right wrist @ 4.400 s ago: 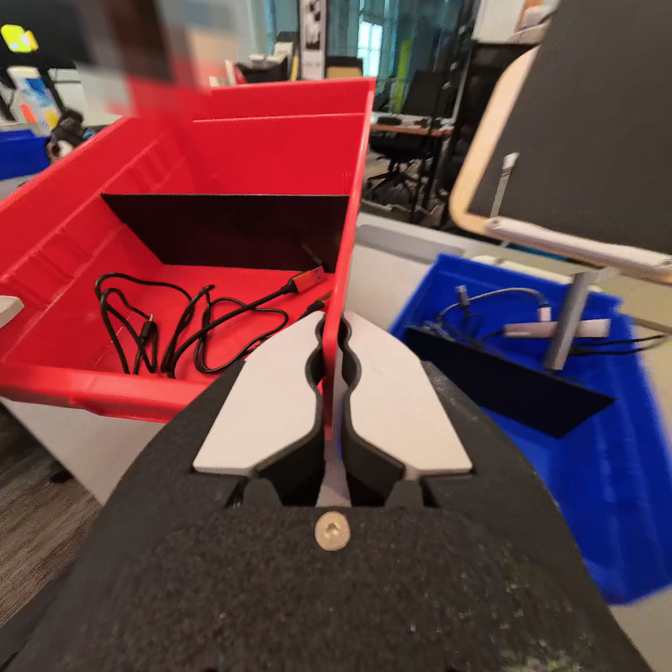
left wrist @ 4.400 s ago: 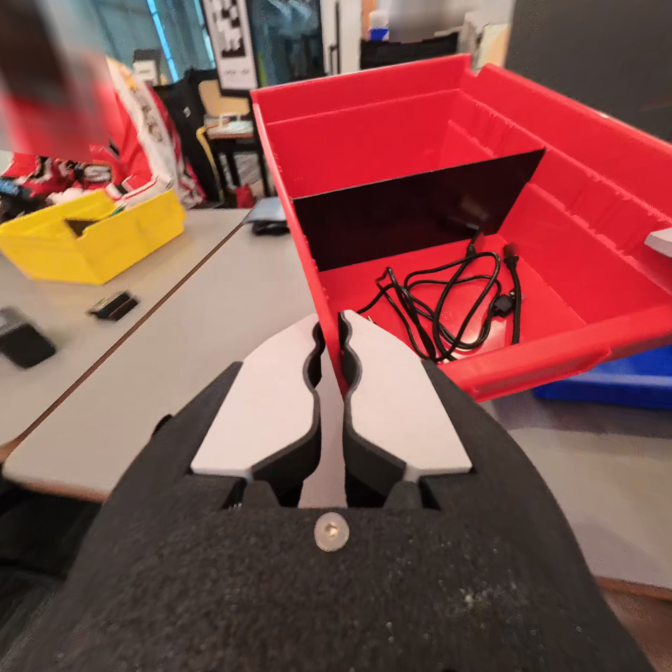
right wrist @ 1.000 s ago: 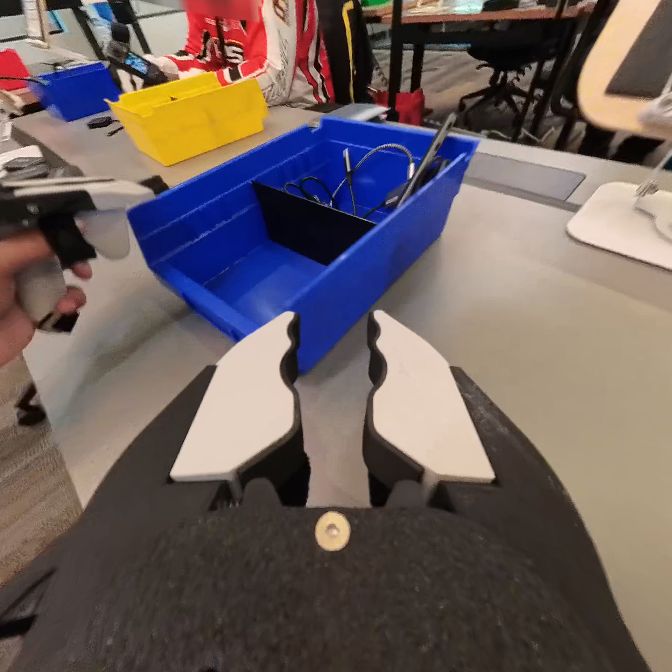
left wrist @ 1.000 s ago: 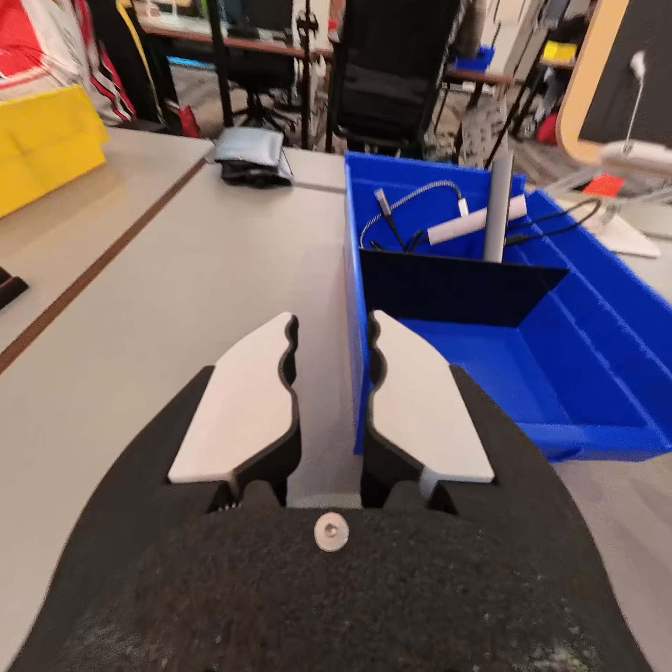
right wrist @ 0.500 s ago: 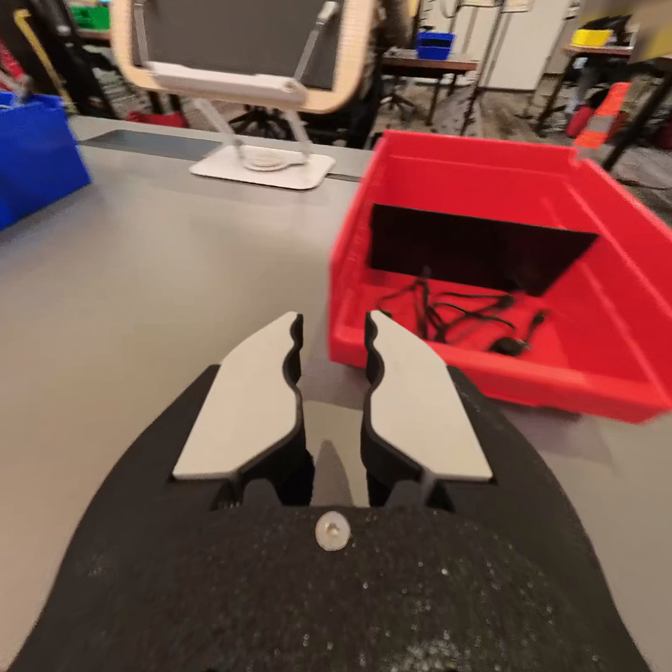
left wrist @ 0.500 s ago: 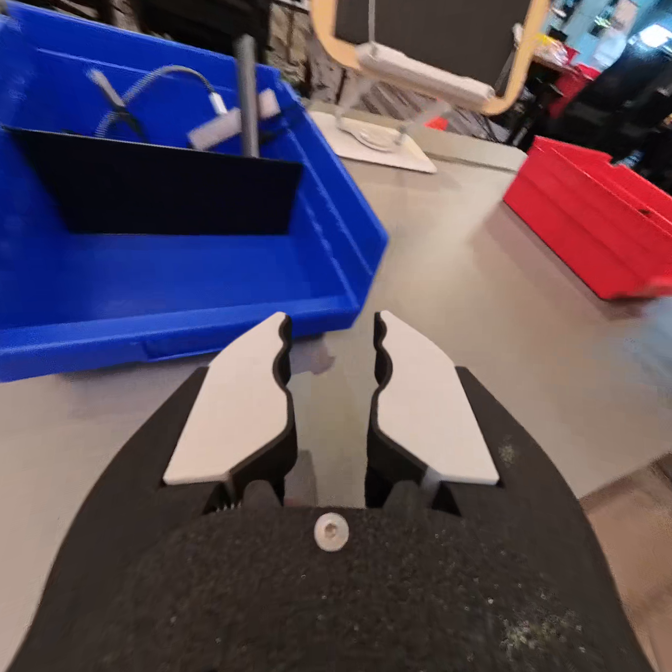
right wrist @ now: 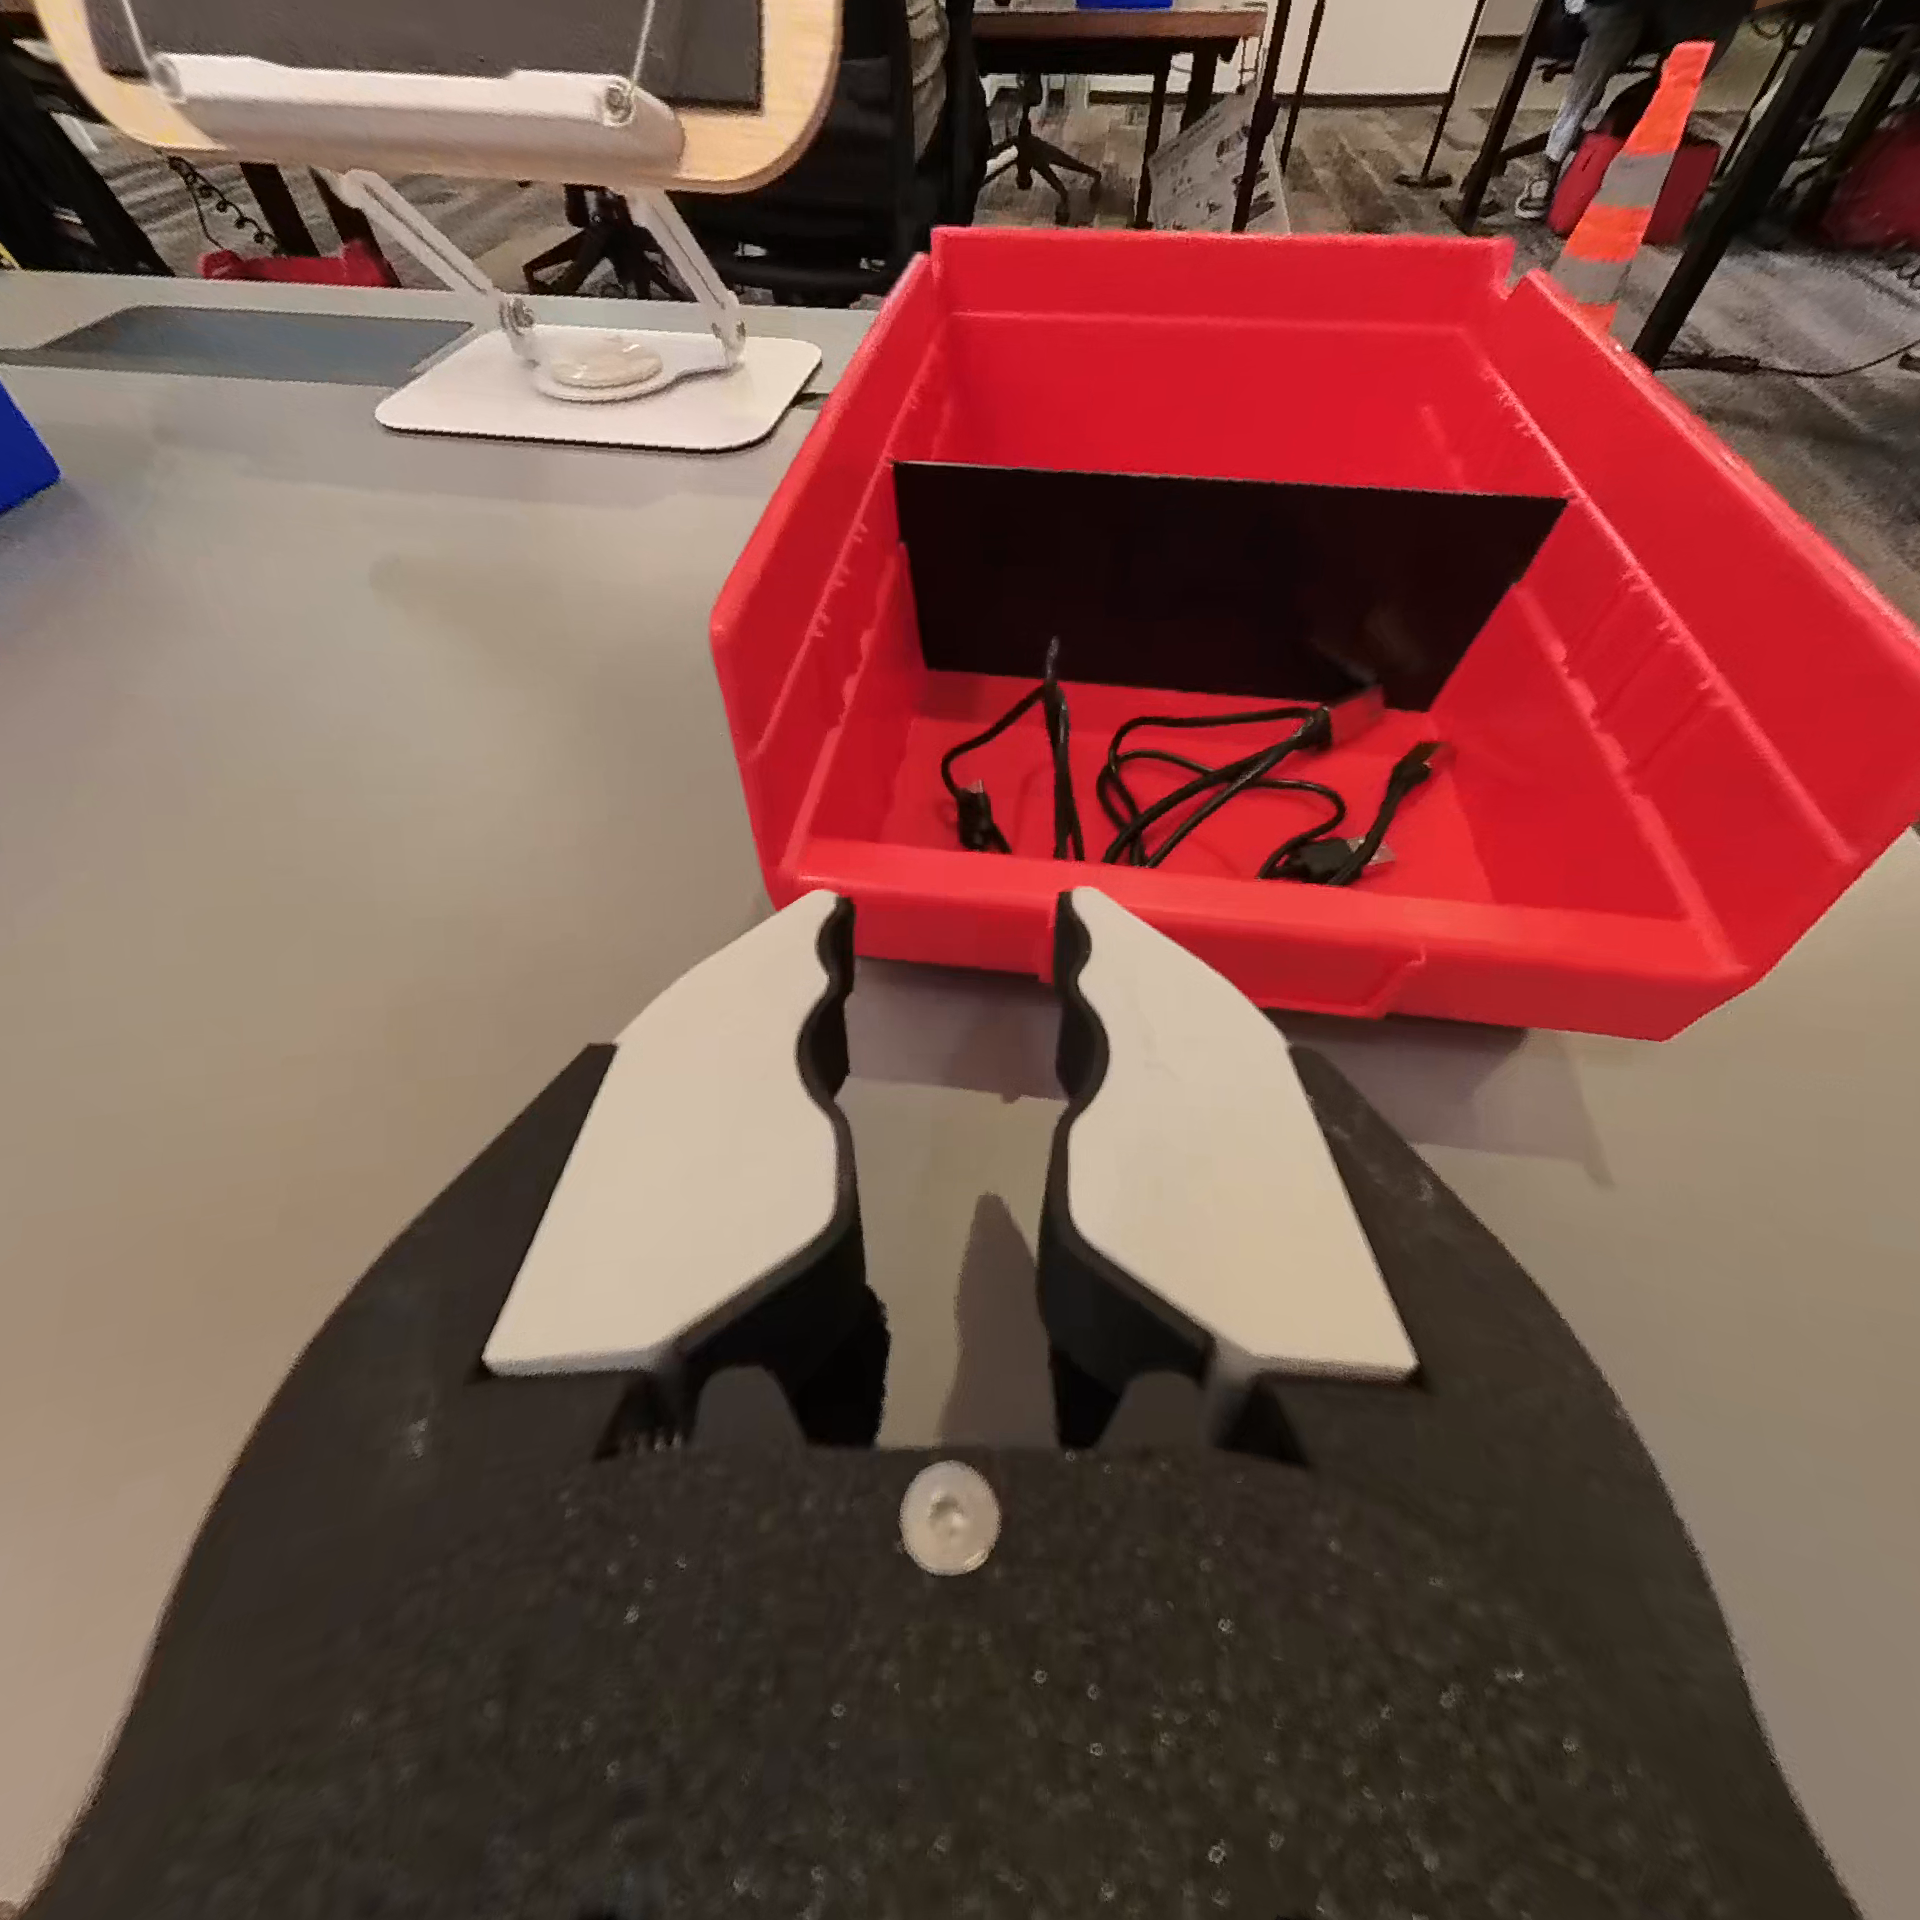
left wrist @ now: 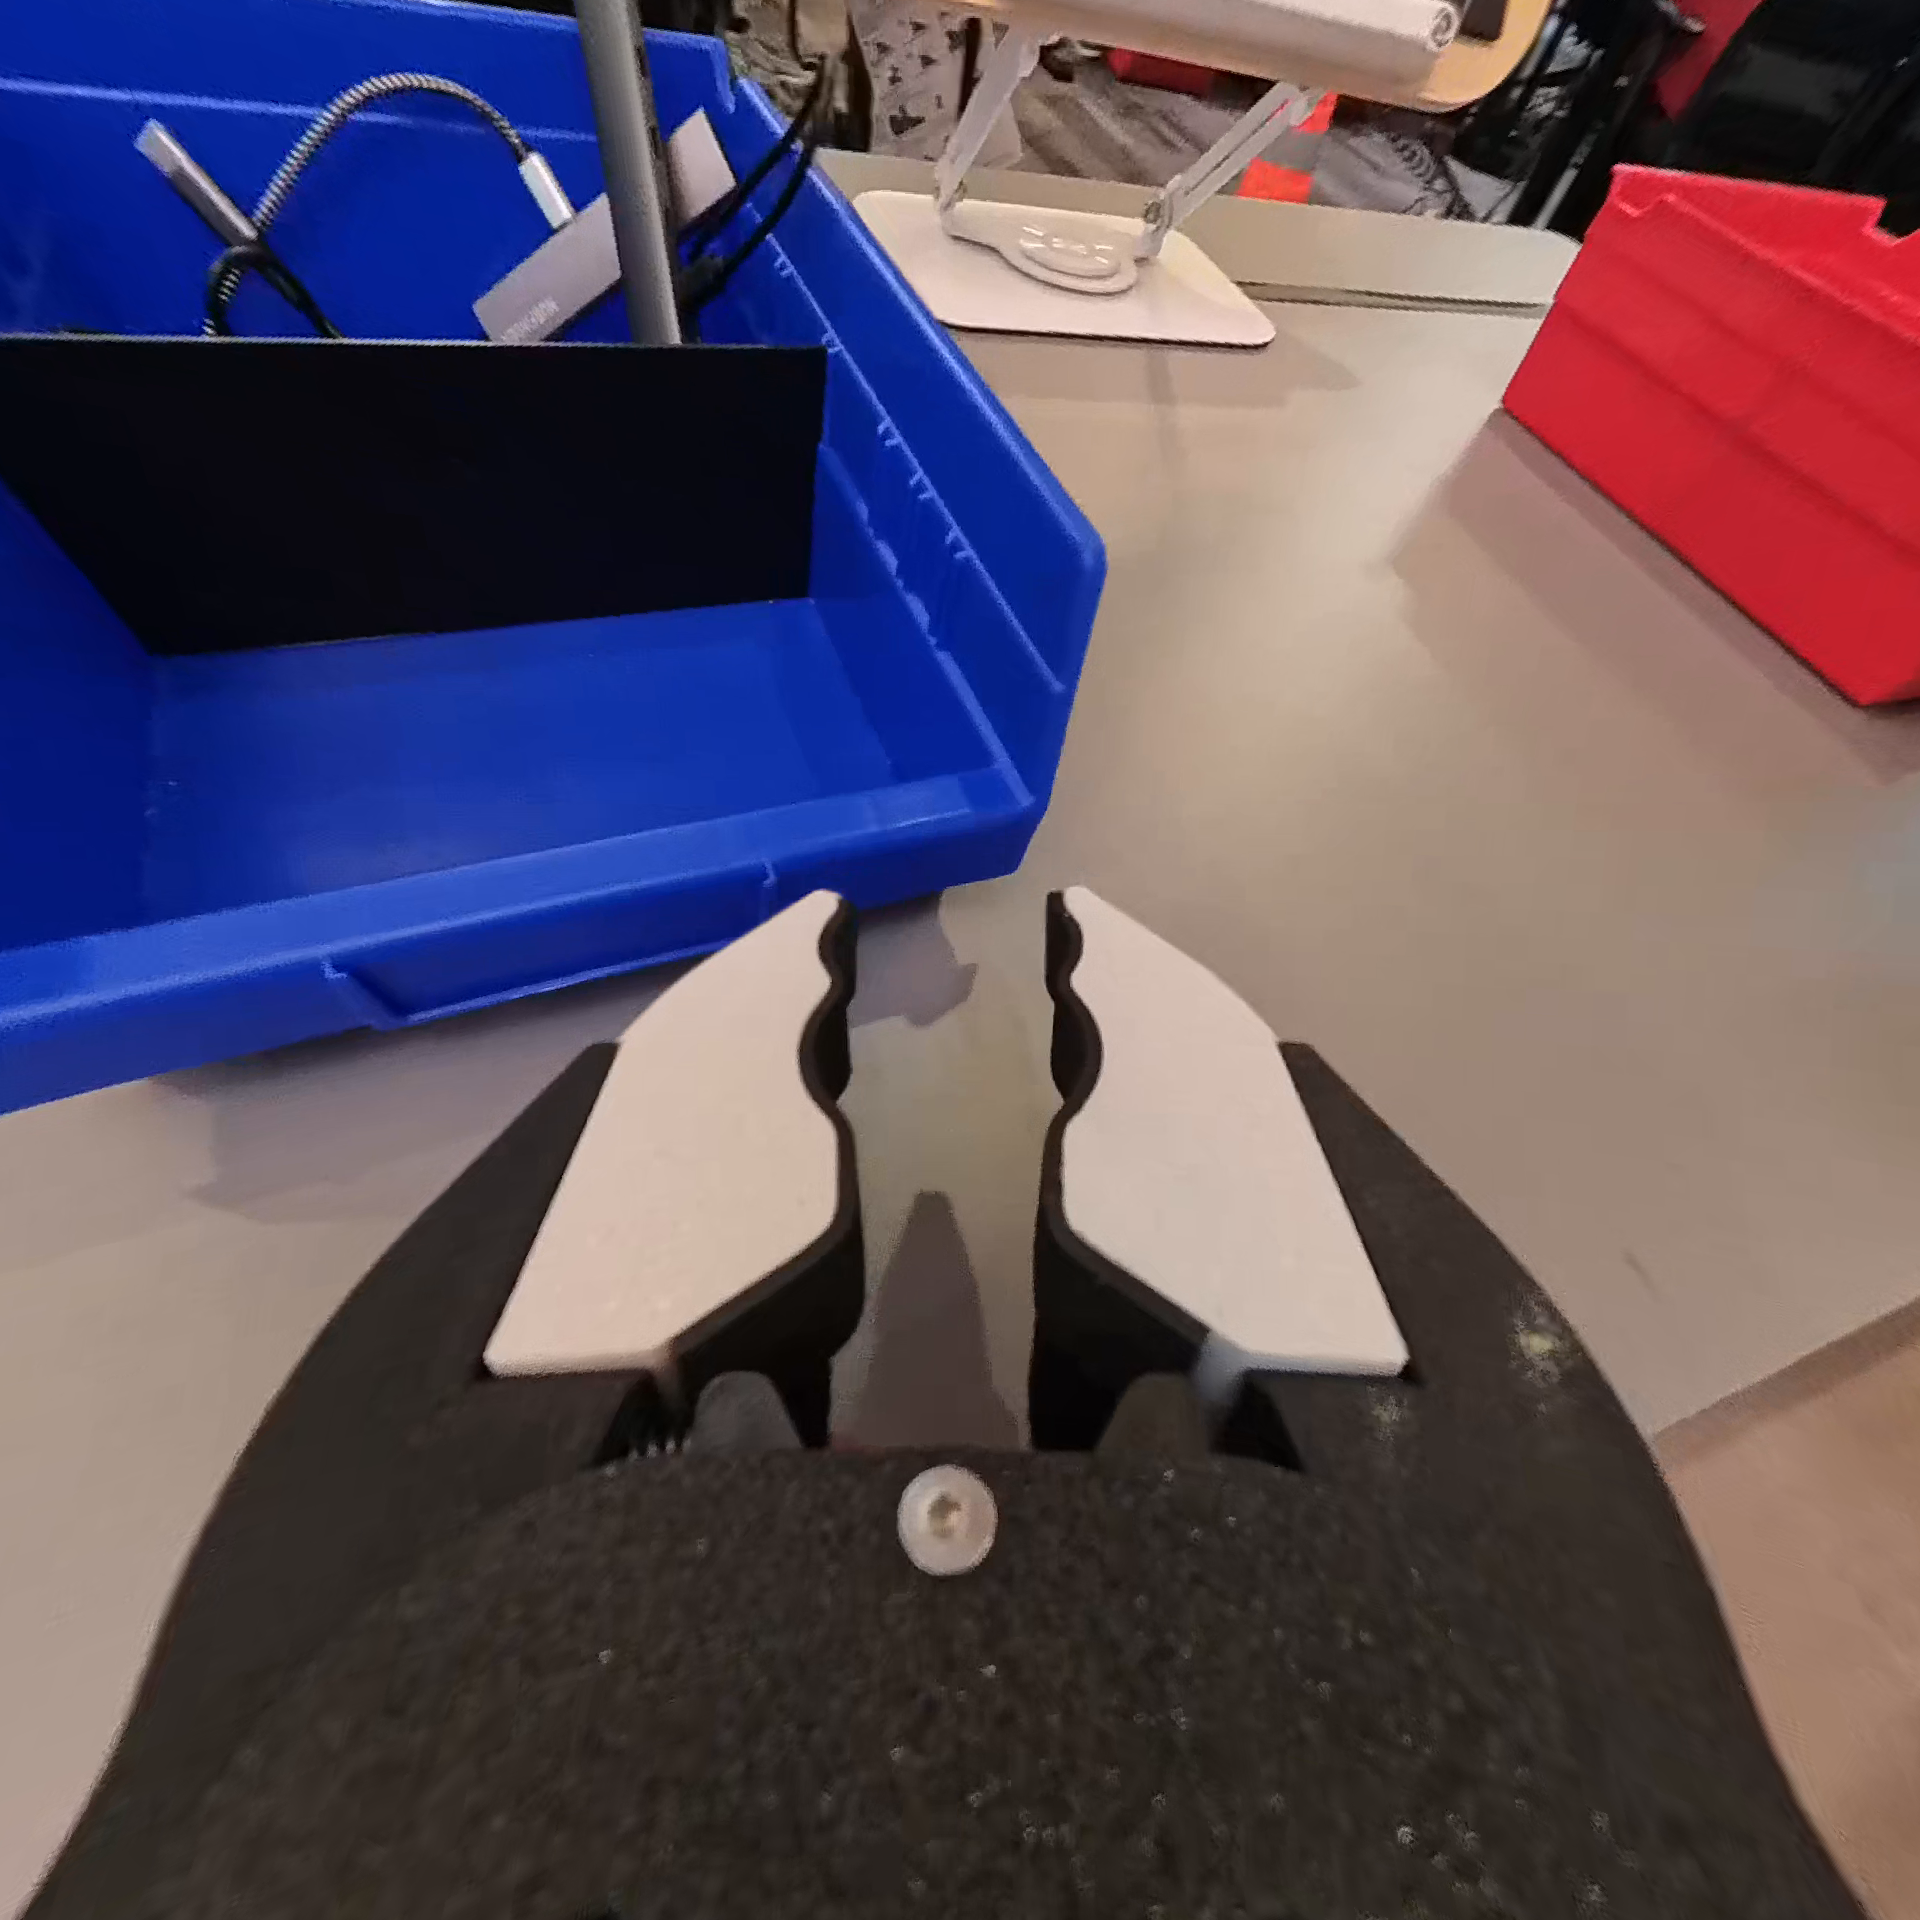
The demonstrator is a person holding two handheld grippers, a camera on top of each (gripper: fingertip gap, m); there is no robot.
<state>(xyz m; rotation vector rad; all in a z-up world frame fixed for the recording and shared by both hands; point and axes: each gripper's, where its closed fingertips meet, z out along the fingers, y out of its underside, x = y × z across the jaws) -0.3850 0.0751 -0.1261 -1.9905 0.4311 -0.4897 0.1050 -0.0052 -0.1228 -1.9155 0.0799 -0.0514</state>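
My left gripper [left wrist: 951, 914] is open and empty, just off the front right corner of a blue bin [left wrist: 520, 862] on the grey table. The bin has a black divider [left wrist: 416, 468]; behind it lie a braided cable [left wrist: 343, 125], a grey rod [left wrist: 629, 177] and a flat grey piece. The front compartment is bare. My right gripper [right wrist: 951, 914] is open and empty, right before the front lip of a red bin [right wrist: 1143, 925]. Black cables [right wrist: 1195, 790] lie in its front compartment, ahead of a black divider [right wrist: 1216, 582]. The red bin also shows in the left wrist view [left wrist: 1745, 416].
A white stand on a flat base plate [right wrist: 603, 390] holds a wood-edged panel [right wrist: 436, 125] at the back of the table, between the two bins. Chairs, desks and an orange cone [right wrist: 1621, 208] stand beyond. The table's front edge [left wrist: 1766, 1382] is near my left gripper. The grippers' ends are close to 50 cm from one another. To reach the grey rod [left wrist: 629, 177] in a straight line is about 25 cm for my left fingers, about 55 cm for my right.
Both grippers earlier held the red bin's side walls shut and lifted; now both are open and the red bin rests on the table right of the blue one. Both views have steadied and moved closer.
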